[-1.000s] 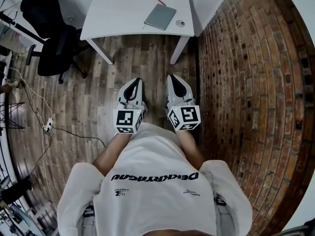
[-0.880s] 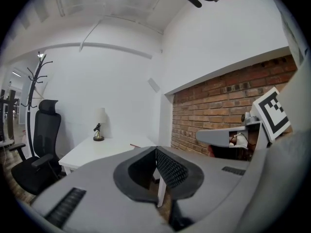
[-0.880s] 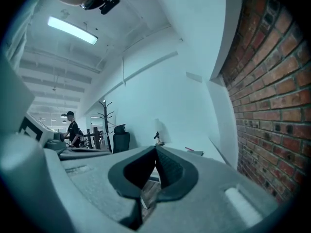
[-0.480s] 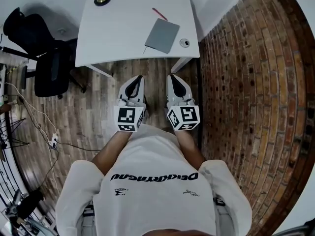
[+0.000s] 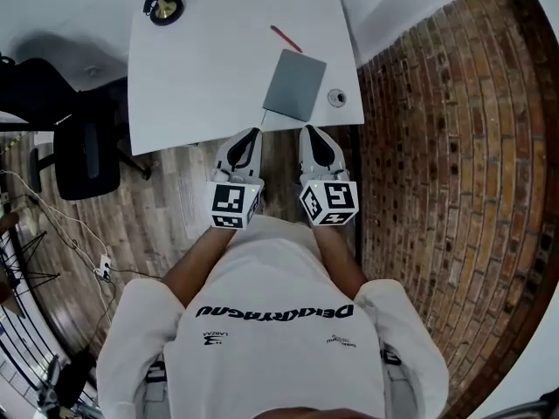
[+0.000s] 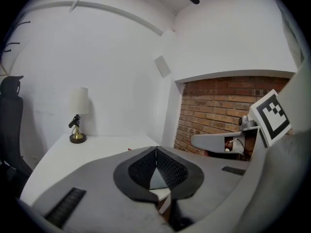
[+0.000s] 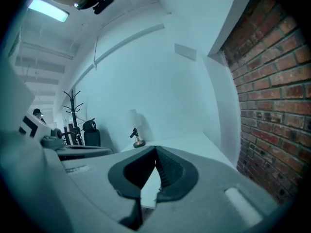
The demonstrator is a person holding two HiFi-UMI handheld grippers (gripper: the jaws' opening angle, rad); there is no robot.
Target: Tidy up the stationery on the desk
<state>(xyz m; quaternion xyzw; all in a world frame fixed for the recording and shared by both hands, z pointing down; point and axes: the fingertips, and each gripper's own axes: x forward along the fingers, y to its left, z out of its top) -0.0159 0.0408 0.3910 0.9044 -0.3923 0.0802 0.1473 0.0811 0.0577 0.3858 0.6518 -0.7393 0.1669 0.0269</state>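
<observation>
We hold both grippers side by side at the near edge of the white table (image 5: 201,68). The left gripper (image 5: 252,133) and the right gripper (image 5: 307,132) each have their jaws pressed together at the tips, with nothing between them. On the table a grey notebook (image 5: 295,85) lies just ahead of the grippers. A red pen (image 5: 286,38) lies beyond it, and beside its right edge is a small round thing (image 5: 337,98) that we cannot identify. A lamp (image 5: 163,9) stands at the far left corner. A second ago a strip of wooden floor separated the grippers from the table. Now the table is closer to us and the tips reach its edge.
</observation>
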